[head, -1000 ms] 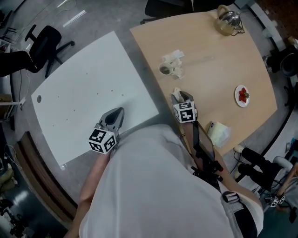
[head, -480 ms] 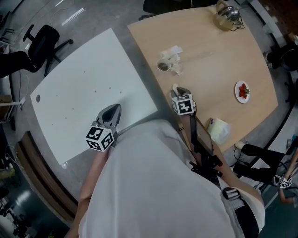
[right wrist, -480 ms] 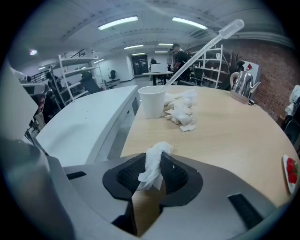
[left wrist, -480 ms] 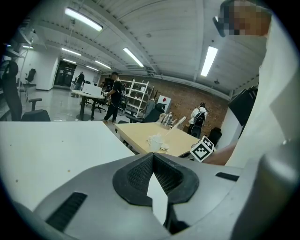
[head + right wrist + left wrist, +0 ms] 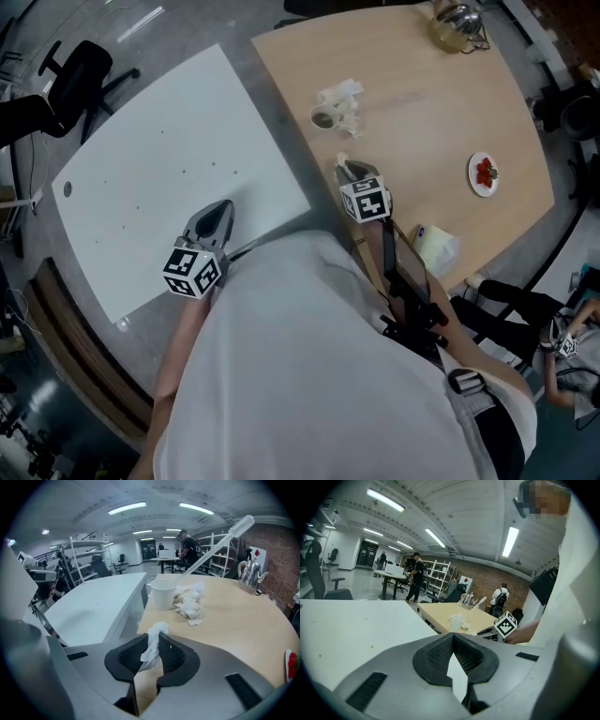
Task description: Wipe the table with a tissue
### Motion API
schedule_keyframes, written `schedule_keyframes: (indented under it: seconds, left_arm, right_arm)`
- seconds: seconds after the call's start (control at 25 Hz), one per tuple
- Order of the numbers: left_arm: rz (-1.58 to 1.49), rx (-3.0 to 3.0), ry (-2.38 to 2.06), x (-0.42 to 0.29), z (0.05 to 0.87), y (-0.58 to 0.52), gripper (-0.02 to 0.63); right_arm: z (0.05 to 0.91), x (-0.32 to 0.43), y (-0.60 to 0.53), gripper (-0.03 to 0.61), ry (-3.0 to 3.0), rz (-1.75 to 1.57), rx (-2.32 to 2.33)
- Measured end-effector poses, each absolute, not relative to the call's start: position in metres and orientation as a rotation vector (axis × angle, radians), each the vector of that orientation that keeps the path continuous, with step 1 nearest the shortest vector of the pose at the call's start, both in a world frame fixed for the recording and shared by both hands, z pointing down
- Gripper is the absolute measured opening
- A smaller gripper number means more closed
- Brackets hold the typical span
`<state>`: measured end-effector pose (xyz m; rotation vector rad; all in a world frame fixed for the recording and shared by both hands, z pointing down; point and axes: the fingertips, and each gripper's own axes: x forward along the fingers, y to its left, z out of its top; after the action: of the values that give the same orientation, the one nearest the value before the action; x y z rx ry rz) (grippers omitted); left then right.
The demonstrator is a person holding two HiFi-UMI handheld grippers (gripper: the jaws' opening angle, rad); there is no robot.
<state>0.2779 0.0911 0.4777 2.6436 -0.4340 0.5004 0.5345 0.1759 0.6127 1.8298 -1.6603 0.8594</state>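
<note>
My right gripper (image 5: 343, 169) hovers over the near left edge of the wooden table (image 5: 422, 122), shut on a twisted white tissue (image 5: 152, 645) that sticks up between its jaws (image 5: 154, 641). In the head view the tissue (image 5: 341, 160) shows as a small tuft at the jaw tips. My left gripper (image 5: 217, 210) is over the near corner of the white table (image 5: 150, 159). It is shut with nothing in it (image 5: 452, 637).
On the wooden table stand a white cup (image 5: 162, 594) with a pipette (image 5: 215, 545), crumpled tissues (image 5: 190, 603) beside it, a kettle (image 5: 456, 23), a plate of strawberries (image 5: 483, 174) and a tissue pack (image 5: 434, 247). A gap separates the two tables. Office chairs (image 5: 75, 75) stand far left.
The head view has drifted slightly up and left. Both grippers keep nearly the same places over their tables, and the tissue stays pinched in the right one.
</note>
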Motion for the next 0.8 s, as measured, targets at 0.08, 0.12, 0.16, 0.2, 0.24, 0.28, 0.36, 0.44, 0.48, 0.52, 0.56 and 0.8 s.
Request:
schedule_keyframes:
  seconds: [0.08, 0.12, 0.16, 0.2, 0.24, 0.28, 0.36, 0.44, 0.48, 0.52, 0.56, 0.8]
  left_arm:
    - [0.49, 2.645, -0.462, 0.272, 0.475, 0.088, 0.006]
    - [0.483, 2.644, -0.475, 0.269, 0.473, 0.088, 0.006]
    - [0.477, 2.64, -0.491, 0.265, 0.472, 0.089, 0.006]
    - [0.472, 2.636, -0.51, 0.261, 0.472, 0.089, 0.006]
    - [0.467, 2.629, -0.531, 0.256, 0.472, 0.089, 0.006]
    - [0.463, 2.62, -0.553, 0.25, 0.473, 0.089, 0.006]
    - [0.458, 2.6, -0.592, 0.24, 0.475, 0.09, 0.006]
    - [0.46, 2.581, -0.62, 0.232, 0.479, 0.093, 0.006]
    - [0.461, 2.574, -0.627, 0.229, 0.481, 0.096, 0.006]
    - [0.462, 2.567, -0.628, 0.228, 0.483, 0.099, 0.006]
    - [0.462, 2.563, -0.627, 0.228, 0.485, 0.101, 0.006]
    - [0.452, 2.556, -0.636, 0.209, 0.486, 0.097, 0.006]
  right_arm:
    - [0.602, 0.522, 0.16, 0.072, -1.726, 0.812, 1.792]
    - [0.596, 0.515, 0.154, 0.072, -1.757, 0.795, 1.772]
    - [0.592, 0.508, 0.149, 0.072, -1.787, 0.781, 1.75]
    - [0.588, 0.501, 0.145, 0.072, -1.816, 0.77, 1.726]
    - [0.585, 0.494, 0.141, 0.072, -1.844, 0.758, 1.701]
    - [0.583, 0.487, 0.136, 0.072, -1.869, 0.745, 1.674]
    - [0.579, 0.473, 0.129, 0.072, -1.917, 0.718, 1.625]
    - [0.574, 0.461, 0.123, 0.072, -1.965, 0.697, 1.59]
    - [0.572, 0.456, 0.121, 0.072, -1.987, 0.693, 1.576]
    - [0.571, 0.451, 0.122, 0.072, -2.004, 0.693, 1.564]
    - [0.57, 0.448, 0.122, 0.072, -2.018, 0.696, 1.553]
    - [0.568, 0.412, 0.107, 0.072, -2.084, 0.704, 1.485]
